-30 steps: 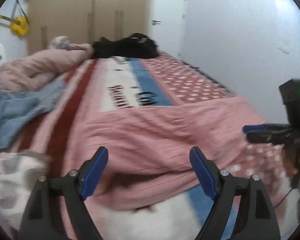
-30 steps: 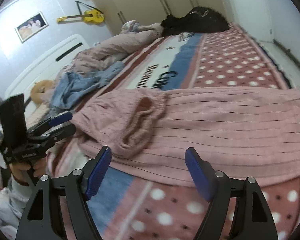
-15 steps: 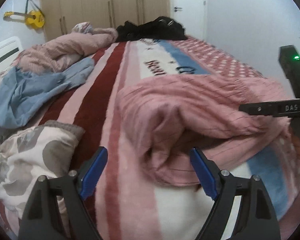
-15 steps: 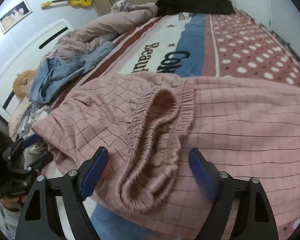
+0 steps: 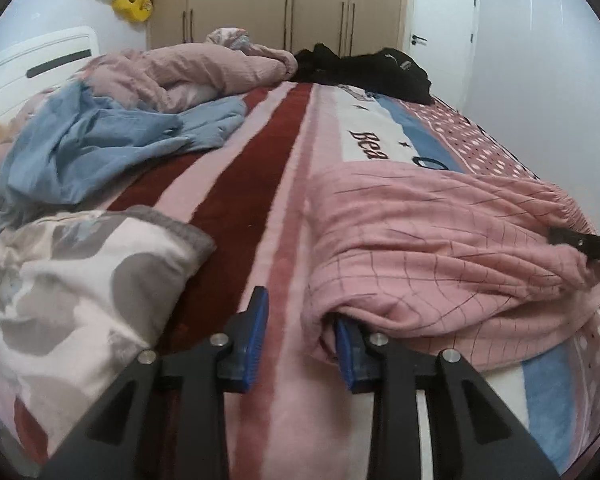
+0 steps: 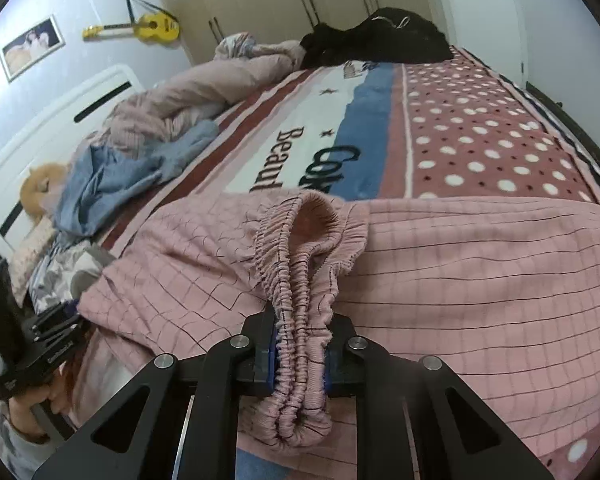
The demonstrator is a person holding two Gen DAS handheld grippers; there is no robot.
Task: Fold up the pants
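Note:
Pink checked pants (image 6: 460, 272) lie crumpled across the near end of the bed; they also show in the left wrist view (image 5: 432, 248). My right gripper (image 6: 300, 356) is shut on the bunched elastic waistband (image 6: 304, 264). My left gripper (image 5: 300, 340) is half open at the pants' left edge, its right finger (image 5: 346, 354) tucked under the fabric and its left finger (image 5: 256, 340) on the bare blanket, gripping nothing. The right gripper's finger shows at the far right of the left wrist view (image 5: 588, 242).
The bed has a striped and dotted blanket (image 6: 480, 136). A blue garment (image 5: 100, 140), a pink duvet (image 5: 188, 72) and a floral pillow (image 5: 76, 280) lie on the left. Black clothes (image 6: 380, 36) are heaped at the far end. Wardrobe and door stand behind.
My right gripper has moved in and shut on the waistband. My left gripper has dropped to the pants' left edge and narrowed its opening.

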